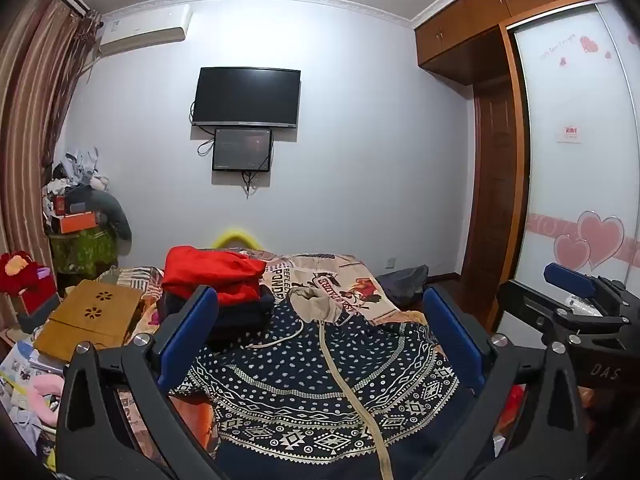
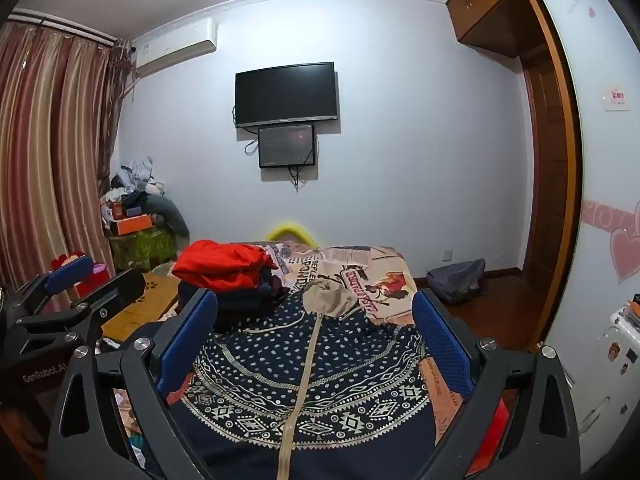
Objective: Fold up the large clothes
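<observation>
A navy zip hoodie [image 1: 304,384] with white dots, a patterned band and a beige hood lies spread flat on the bed, hood away from me; it also shows in the right wrist view [image 2: 304,384]. My left gripper [image 1: 320,336] is open and empty, held above the hoodie's chest. My right gripper [image 2: 316,336] is open and empty above the same garment, and its fingers also show at the right edge of the left wrist view [image 1: 572,284]. The left gripper also shows at the left edge of the right wrist view [image 2: 72,276].
A stack of folded clothes topped by a red garment [image 1: 212,276] sits at the far left of the bed [image 1: 360,280]. A wooden lap desk [image 1: 92,316] lies left of it. Clutter piles by the curtain [image 1: 80,216]. A wardrobe [image 1: 580,160] stands right; a bag [image 2: 456,280] lies on the floor.
</observation>
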### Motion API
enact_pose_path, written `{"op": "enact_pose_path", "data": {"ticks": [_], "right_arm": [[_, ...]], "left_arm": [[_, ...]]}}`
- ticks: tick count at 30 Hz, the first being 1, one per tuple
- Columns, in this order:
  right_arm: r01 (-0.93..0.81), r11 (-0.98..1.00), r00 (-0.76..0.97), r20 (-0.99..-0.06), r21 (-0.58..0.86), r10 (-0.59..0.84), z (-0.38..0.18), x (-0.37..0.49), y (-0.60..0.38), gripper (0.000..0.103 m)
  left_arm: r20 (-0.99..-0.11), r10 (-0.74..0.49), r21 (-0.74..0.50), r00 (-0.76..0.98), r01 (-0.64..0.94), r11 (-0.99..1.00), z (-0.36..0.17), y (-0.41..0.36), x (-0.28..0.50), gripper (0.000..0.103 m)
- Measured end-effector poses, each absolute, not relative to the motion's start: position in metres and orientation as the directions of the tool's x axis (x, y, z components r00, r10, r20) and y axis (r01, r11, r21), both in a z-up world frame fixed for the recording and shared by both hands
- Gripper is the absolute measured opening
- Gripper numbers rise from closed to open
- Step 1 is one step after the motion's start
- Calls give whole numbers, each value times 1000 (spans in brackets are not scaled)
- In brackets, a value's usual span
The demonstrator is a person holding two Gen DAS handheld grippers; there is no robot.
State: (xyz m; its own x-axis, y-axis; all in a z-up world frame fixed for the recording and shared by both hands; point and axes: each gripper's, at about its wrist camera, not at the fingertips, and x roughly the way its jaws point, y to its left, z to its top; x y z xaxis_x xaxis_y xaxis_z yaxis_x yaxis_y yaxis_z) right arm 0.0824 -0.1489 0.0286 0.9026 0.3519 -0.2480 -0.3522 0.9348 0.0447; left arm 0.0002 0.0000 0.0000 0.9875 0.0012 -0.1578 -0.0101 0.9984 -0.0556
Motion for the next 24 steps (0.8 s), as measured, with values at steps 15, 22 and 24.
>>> {"op": "enact_pose_path", "data": {"ticks": [15,22,24], "right_arm": [[-348,936,899,-263,60,351,26,84,-151,97],[-353,934,896,-266,61,356,20,88,-149,97],[-356,932,894,-266,62,360,18,88,-148,97]], "left_arm": [[-188,10,-77,982,-25,997,-10,7,8,103],[-186,16,-67,982,-30,997,-11,5,8,103],[-188,17,-69,982,-31,997,-12,6,8,103]]}}
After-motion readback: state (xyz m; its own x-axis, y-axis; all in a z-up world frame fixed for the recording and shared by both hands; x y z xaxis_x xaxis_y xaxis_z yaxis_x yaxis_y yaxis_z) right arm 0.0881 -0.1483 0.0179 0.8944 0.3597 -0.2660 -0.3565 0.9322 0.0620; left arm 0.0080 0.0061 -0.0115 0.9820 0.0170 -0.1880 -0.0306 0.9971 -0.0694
